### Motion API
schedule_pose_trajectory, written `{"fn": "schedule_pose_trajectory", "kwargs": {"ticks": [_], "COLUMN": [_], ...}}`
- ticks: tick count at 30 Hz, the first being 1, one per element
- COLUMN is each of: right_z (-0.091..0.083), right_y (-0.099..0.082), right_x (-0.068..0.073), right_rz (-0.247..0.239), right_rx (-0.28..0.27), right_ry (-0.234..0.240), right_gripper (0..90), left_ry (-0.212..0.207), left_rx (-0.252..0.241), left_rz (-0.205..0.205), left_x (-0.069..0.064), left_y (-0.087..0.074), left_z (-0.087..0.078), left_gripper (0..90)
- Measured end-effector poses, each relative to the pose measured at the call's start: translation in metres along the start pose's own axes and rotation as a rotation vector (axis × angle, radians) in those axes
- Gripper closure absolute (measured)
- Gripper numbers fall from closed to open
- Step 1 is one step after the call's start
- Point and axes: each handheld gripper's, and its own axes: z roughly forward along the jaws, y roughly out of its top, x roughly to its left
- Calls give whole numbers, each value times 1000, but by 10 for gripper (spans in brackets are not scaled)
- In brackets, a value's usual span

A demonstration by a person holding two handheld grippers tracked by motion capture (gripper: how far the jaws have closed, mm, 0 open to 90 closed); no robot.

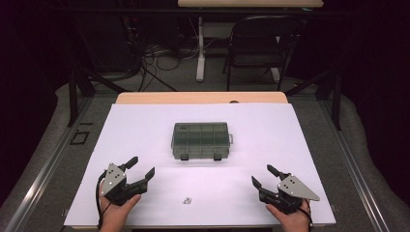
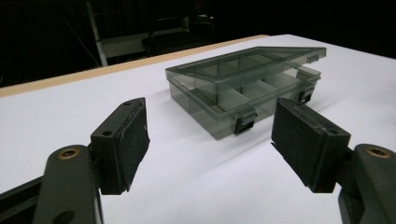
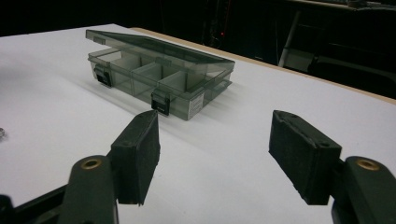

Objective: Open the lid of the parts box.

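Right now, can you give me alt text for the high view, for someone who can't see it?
A closed, smoky clear plastic box with compartments and two front latches sits mid-table on a white sheet. Nearer the camera, a person's hands hold the left gripper and right gripper, both open and empty, angled toward the box. A tiny object lies between them.

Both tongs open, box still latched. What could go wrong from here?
1. The organizer box lies loose on the smooth white sheet; prying one latch may slide it unless the other tongs brace it.
2. The latches are small next to the wide pads, so they may slip.
3. Small parts lie near the front edge; a sweeping hand could knock them off.
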Motion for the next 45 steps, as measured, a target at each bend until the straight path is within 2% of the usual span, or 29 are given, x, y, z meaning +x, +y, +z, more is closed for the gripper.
{"fn": "schedule_pose_trajectory", "kwargs": {"ticks": [5,9,11,14,16,17,18,21,25,26,27,29,30,31,32,37,39,43,44,45], "right_z": [2,3,5,9,11,11,14,18,25,26,28,29,33,33,36,44,48,54,56,60], "right_y": [1,2,2,3,4,6,6,10,16,19,21,24,29,29,35,47,52,58,61,63], "right_x": [2,5,6,7,8,7,9,10,10,8,8,6,4,4,3,3,3,3,2,3], "right_rz": [-10,-40,-43,-44,-47,-45,-43,-68,-72,-76,-77,-75,-54,-54,-40,-18,-11,-3,-1,2], "right_rx": [9,29,47,62,80,117,104,139,161,188,187,194,208,208,215,227,232,243,252,251], "right_ry": [10,12,25,19,21,40,29,18,23,36,27,40,52,52,53,93,114,137,149,169], "right_gripper": [341,341,345,346,355,359,359,358,348,351,358,380,398,398,429,497,528,586,611,624], "left_ry": [-8,-8,-9,-21,-36,-40,-41,-54,-42,-43,-43,-41,-66,-66,-67,-68,-78,-93,-96,-102], "left_rx": [6,19,19,19,45,56,67,84,98,100,106,107,136,136,148,198,214,236,250,256], "left_rz": [-27,-19,-14,-17,-24,-28,-25,-34,6,6,5,-3,-37,-37,-64,-95,-116,-110,-104,-102], "left_x": [3,1,0,-2,-3,-4,-4,-5,-6,-6,-6,-5,-2,-2,-1,-1,-1,0,0,0], "left_y": [-2,-2,-1,1,3,4,5,9,15,17,19,20,24,24,26,33,36,39,41,43], "left_z": [1,0,1,2,4,5,7,9,13,14,16,18,23,23,27,37,41,46,48,49], "left_gripper": [258,259,259,279,303,303,303,303,319,320,327,343,360,388,402,409,441,508,508,551]}}
